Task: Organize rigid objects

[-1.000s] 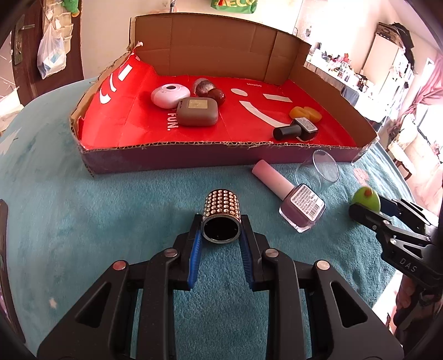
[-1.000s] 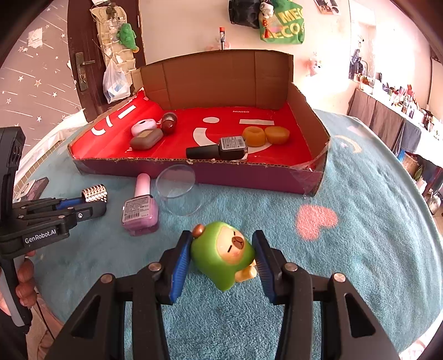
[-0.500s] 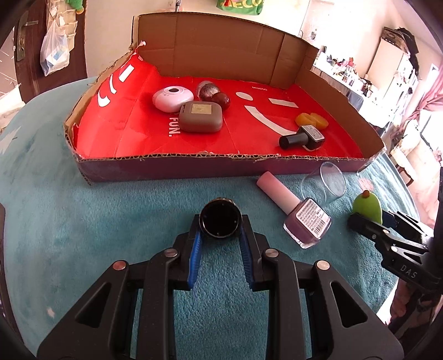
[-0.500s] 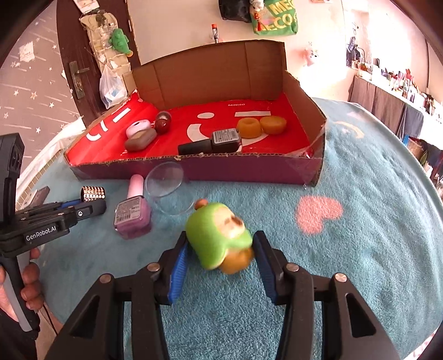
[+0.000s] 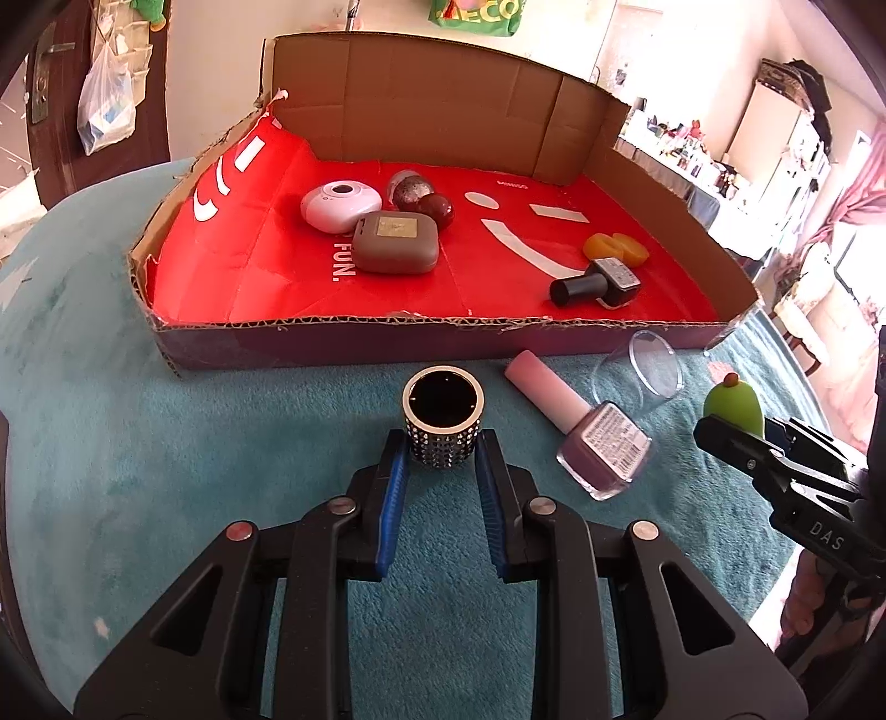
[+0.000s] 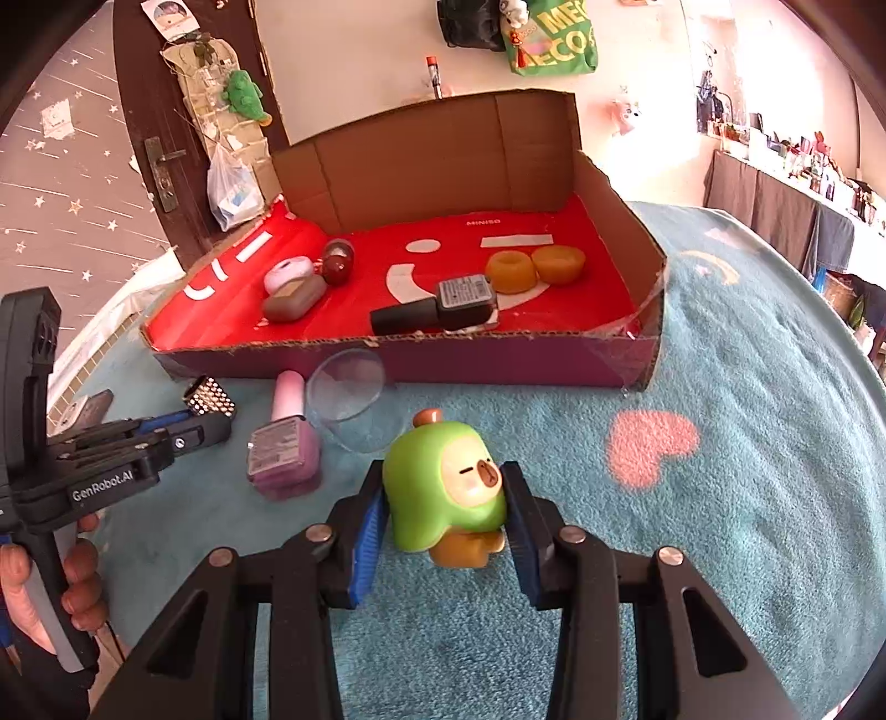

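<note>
Both picks done, transfer is next. Your left hand-held gripper (image 5: 441, 462) is clamped on the studded cylinder (image 5: 443, 418), upright on the teal surface (image 5: 194, 443) just in front of the cardboard tray (image 5: 354, 340). Your right hand-held gripper (image 6: 446, 512) has just been closing and now pinches the green figurine (image 6: 448, 490). Lift both clear of the front wall, then set them on bare red floor.

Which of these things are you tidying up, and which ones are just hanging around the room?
For the tidying:
- studded cup, in the left gripper
- green toy, in the right gripper
- pink nail polish
- clear cup
- cardboard box

Just lying about:
- plastic bag on the door
- green bag on the wall
</note>
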Demonstrator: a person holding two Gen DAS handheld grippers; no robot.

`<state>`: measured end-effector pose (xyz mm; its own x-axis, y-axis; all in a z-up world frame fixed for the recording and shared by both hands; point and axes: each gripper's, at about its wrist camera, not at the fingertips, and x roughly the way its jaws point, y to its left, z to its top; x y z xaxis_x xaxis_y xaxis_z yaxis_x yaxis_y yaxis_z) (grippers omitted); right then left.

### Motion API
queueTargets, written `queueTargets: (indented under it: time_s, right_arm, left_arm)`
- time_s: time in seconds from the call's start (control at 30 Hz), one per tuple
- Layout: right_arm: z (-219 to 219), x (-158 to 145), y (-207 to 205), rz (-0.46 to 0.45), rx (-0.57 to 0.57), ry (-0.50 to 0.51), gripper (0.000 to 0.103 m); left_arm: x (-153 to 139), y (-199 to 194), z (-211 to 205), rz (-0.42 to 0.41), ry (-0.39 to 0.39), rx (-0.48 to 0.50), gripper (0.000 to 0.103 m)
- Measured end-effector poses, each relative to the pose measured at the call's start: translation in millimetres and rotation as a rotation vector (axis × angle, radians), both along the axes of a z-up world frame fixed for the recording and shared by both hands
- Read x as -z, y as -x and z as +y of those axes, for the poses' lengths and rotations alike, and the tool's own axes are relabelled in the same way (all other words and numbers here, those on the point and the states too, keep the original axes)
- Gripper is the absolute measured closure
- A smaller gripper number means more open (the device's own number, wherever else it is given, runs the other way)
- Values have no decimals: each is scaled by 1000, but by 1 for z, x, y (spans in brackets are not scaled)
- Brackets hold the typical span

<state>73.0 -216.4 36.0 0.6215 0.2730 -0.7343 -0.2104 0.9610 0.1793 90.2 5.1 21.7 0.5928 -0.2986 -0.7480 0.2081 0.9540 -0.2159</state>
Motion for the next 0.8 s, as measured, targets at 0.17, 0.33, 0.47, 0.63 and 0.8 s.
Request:
queueTargets:
  time_s: [0.17, 0.33, 0.47, 0.63, 0.8]
  right_arm:
    - [8, -14, 7, -30, -43, -28, 61]
    - [15, -26, 11, -56, -77, -34, 61]
    - [18, -34, 11, -75, -94, -34, 61]
    - [21, -42, 7, -94, -109, -30, 61]
    - [23, -51, 2, -116, -119, -21, 61]
  left_arm:
    - [-9, 10, -3, -19, 10, 22, 80]
    - [-23, 19, -8, -51, 12, 46, 80]
    - [-36, 22, -9, -82, 11, 56, 80]
    - [-44, 18, -10, -102, 0, 62, 80]
    - [-51, 11, -10, -124, -6, 63, 80]
